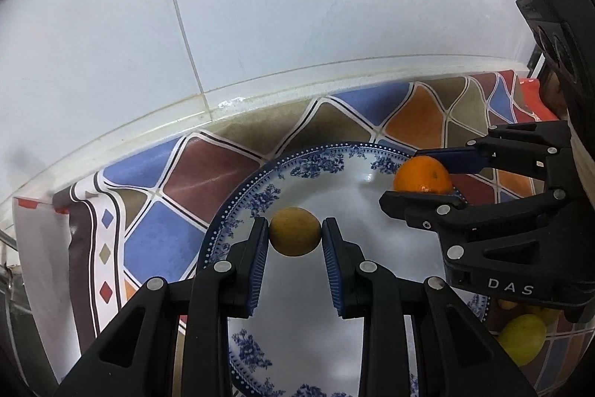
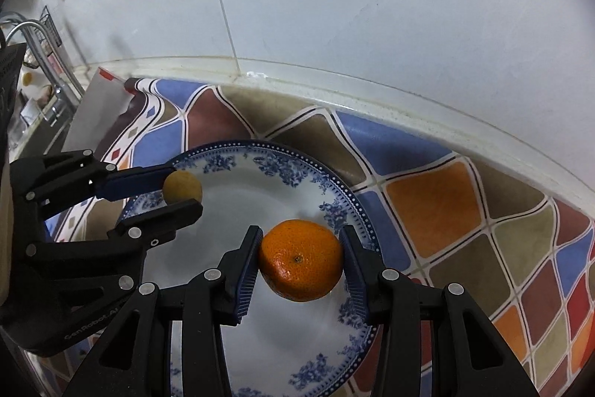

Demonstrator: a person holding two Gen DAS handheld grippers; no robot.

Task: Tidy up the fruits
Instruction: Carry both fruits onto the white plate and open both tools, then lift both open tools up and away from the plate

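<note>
A white plate with a blue floral rim (image 1: 238, 196) (image 2: 334, 207) lies on a patterned tablecloth. My left gripper (image 1: 295, 231) (image 2: 180, 186) is shut on a small yellow fruit (image 1: 295, 230) (image 2: 182, 186) over the plate's left side. My right gripper (image 2: 300, 259) (image 1: 422, 175) is shut on an orange mandarin (image 2: 300, 259) (image 1: 422, 175) over the plate's right side. I cannot tell whether either fruit touches the plate.
A yellow-green fruit (image 1: 522, 337) lies on the cloth right of the plate, partly behind the right gripper. A white tiled wall (image 1: 297, 6) runs close behind the counter. A tap and sink (image 2: 44, 69) are at far left.
</note>
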